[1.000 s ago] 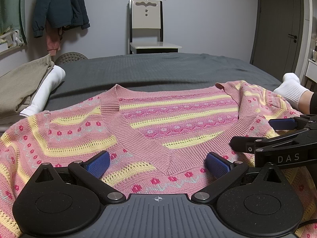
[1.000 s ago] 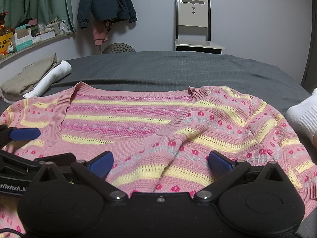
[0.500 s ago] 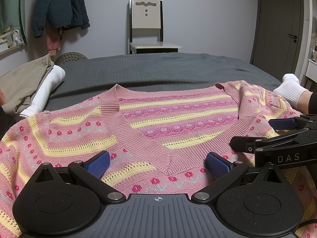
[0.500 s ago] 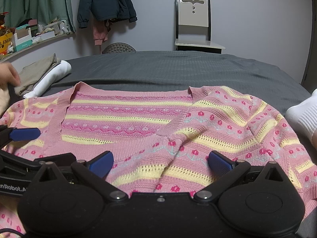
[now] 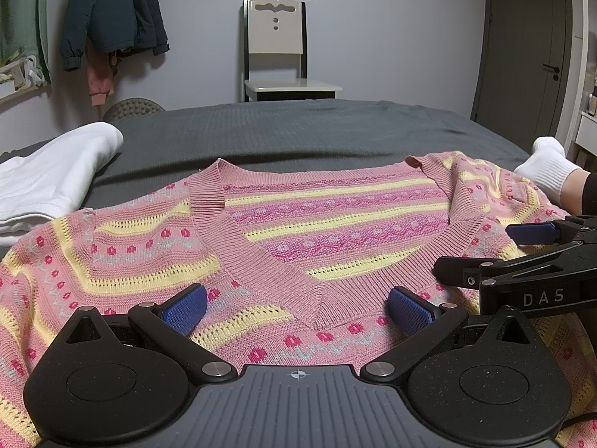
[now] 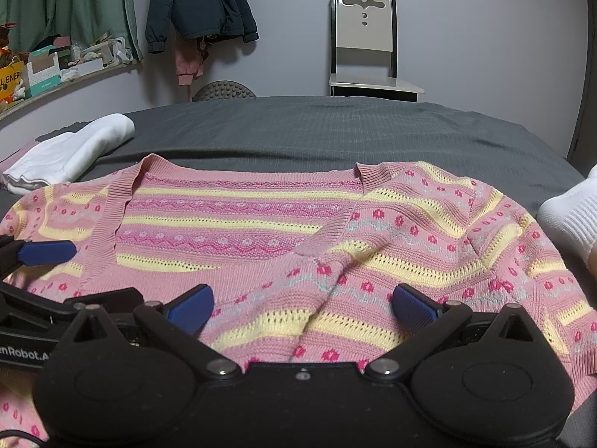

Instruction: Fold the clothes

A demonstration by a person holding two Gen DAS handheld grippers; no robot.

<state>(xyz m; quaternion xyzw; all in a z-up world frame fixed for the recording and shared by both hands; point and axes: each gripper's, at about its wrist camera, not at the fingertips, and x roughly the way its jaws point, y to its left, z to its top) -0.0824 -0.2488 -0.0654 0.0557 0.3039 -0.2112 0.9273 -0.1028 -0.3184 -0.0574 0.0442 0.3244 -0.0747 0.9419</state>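
Note:
A pink knitted V-neck sweater (image 5: 335, 231) with yellow stripes and red flower dots lies spread front-up on the grey bed (image 5: 298, 130). My left gripper (image 5: 297, 310) is open just above its chest, the V of the neckline between its blue pads. My right gripper (image 6: 302, 310) is open too, over the sweater (image 6: 261, 224) where a fold ridge runs down the right chest. Each gripper shows in the other's view: the right gripper (image 5: 481, 252) at the right edge, the left gripper (image 6: 74, 272) at the left edge. Neither holds cloth.
A folded white garment (image 5: 56, 175) lies on the bed to the left. A person's foot in a white sock (image 5: 548, 171) rests by the sweater's right shoulder. Behind the bed stand a chair (image 5: 276, 52), a hanging dark jacket (image 5: 112, 11) and a door (image 5: 522, 44).
The khaki folded garment that lay on the white one at the left is gone; a hand showed there half a second ago. Both grippers and the sweater have not moved.

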